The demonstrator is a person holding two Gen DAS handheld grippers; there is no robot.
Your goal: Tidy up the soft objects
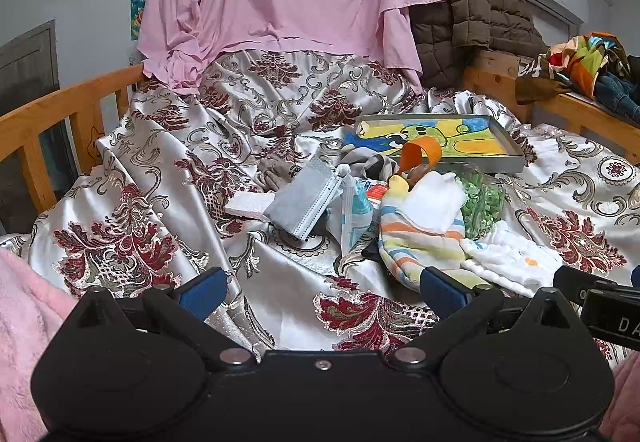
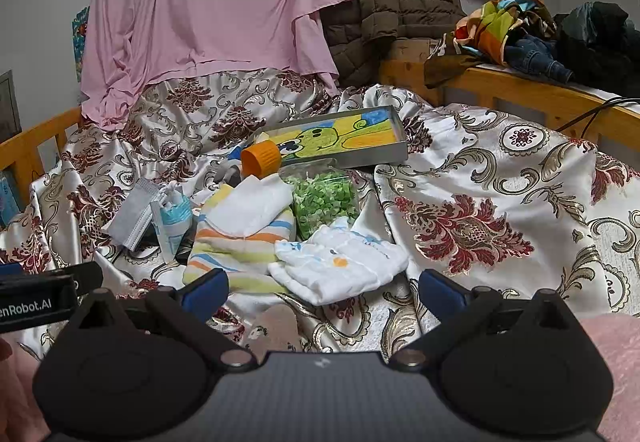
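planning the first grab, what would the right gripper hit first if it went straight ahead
Most likely the white folded cloth, lying just ahead between the open jaws of the right gripper. Depth is uncertain; it might brush the bedspread first.

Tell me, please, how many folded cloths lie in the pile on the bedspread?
3: a striped cloth at the pile's front, a plain white cloth resting on top of it, and a white printed cloth just right of them. Others may be hidden underneath.

**Soft clutter heaped on a brocade bedspread**

The left gripper [image 1: 322, 288] hovers with jaws wide apart above the floral bedspread [image 1: 160, 177]. Ahead lie a grey face mask [image 1: 298, 199], a striped cloth [image 1: 416, 242], a white cloth [image 1: 510, 260] and a cartoon-printed tray [image 1: 436, 139].
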